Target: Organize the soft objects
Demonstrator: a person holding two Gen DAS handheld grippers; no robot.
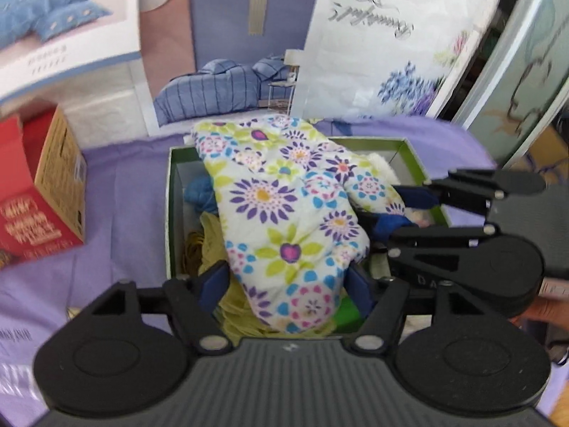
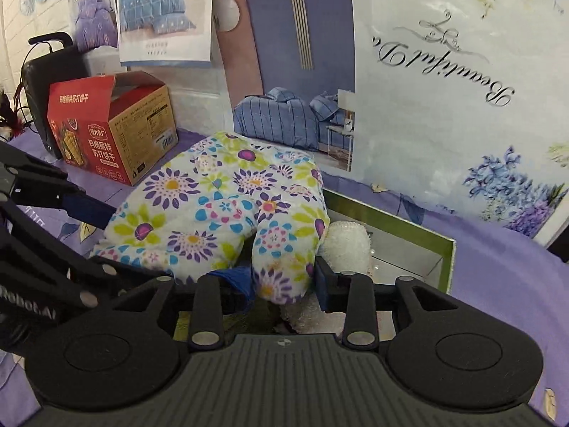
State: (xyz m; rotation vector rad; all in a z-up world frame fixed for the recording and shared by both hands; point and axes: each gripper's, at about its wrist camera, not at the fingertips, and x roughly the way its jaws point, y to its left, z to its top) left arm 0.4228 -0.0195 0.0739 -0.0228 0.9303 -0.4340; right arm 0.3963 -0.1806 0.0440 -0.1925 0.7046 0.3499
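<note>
Floral oven mitt [image 1: 284, 210] over green box [image 1: 409, 149], red carton [image 2: 106, 128] beside

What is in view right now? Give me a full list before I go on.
oven mitt: 1, white with purple, green and blue flowers, lying across the open box
green box: 1, green rim, pale inside, on the purple cloth
blue fabric: 1, in the box, under the mitt
yellow-green fabric: 1, in the box's near left part
white fluffy item: 1, in the box, beside the mitt's thumb
red carton: 1, red and tan, open top, left of the box
purple cloth: 1, covering the surface
bedding posters: several, standing behind
left tool: around the mitt's cuff
right tool: around the mitt's thumb
</note>
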